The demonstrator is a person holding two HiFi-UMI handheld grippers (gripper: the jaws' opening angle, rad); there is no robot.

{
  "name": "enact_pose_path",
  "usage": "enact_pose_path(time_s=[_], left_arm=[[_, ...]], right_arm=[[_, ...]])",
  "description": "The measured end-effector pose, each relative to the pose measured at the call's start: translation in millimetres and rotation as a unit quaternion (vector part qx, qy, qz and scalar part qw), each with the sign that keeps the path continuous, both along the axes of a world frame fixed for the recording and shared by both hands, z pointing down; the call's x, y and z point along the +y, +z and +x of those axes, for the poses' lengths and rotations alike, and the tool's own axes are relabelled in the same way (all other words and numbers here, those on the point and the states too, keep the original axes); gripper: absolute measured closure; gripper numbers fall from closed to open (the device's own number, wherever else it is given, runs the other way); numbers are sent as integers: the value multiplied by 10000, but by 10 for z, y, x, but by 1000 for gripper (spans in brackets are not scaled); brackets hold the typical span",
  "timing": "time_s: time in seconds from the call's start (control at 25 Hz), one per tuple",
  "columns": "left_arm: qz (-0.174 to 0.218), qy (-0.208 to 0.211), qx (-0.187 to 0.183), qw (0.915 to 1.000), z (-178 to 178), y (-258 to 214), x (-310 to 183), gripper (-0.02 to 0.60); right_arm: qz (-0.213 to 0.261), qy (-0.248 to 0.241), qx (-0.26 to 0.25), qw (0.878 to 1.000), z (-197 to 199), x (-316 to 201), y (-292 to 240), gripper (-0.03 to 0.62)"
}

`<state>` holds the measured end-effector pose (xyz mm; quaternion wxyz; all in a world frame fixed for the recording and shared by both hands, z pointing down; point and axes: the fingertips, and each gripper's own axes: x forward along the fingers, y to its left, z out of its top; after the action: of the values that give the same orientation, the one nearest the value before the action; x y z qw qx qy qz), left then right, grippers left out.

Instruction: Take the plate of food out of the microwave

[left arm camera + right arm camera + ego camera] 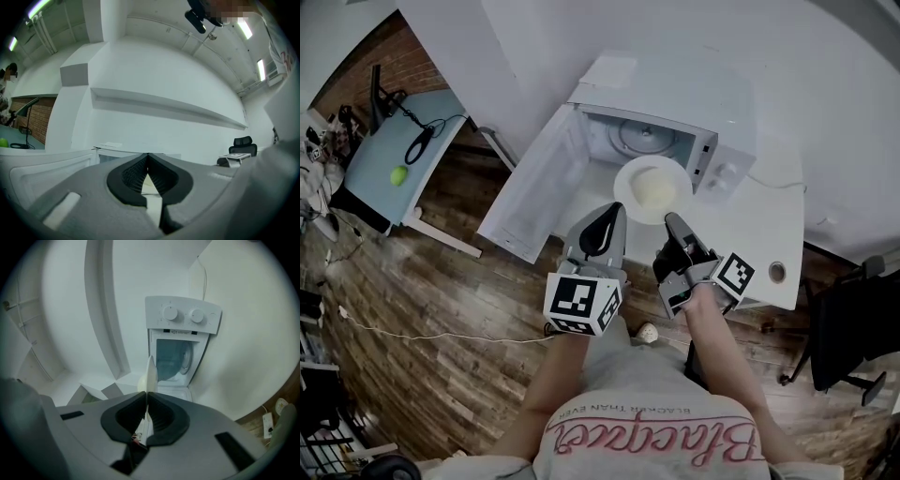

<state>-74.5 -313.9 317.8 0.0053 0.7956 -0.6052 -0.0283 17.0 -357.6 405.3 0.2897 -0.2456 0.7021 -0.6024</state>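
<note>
Right gripper (671, 221): jaws pinched on the near rim of the plate (625, 178), thin edge only, the plate running away from the tips toward the oven. Left gripper (615, 216): jaws pressed together, nothing showing beyond the tips, standing just beside the plate's near-left rim; contact cannot be confirmed. The plate is carried face up in front of the open cavity of the microwave (675, 98), above the bench (787, 220), with a pale mound of food (657, 191) at its centre. Step in hand, as judged: drawing the plate clear of the oven. Recommendation: hold the rim level, since one edge grip lets the far side sag and the food slide. Draw straight toward the person, clear of the door (539, 192) swung open at left, and bring the left gripper under or onto the rim for support before setting down.
</note>
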Motion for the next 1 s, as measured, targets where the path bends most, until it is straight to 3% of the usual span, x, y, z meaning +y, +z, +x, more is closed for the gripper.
enact_pose_path(time_s=[1.0], left_arm=[[327,671,-67,9972,-162,-344,-362,575]], right_arm=[[524,391,-351,9972,-215,-374,-556,572]])
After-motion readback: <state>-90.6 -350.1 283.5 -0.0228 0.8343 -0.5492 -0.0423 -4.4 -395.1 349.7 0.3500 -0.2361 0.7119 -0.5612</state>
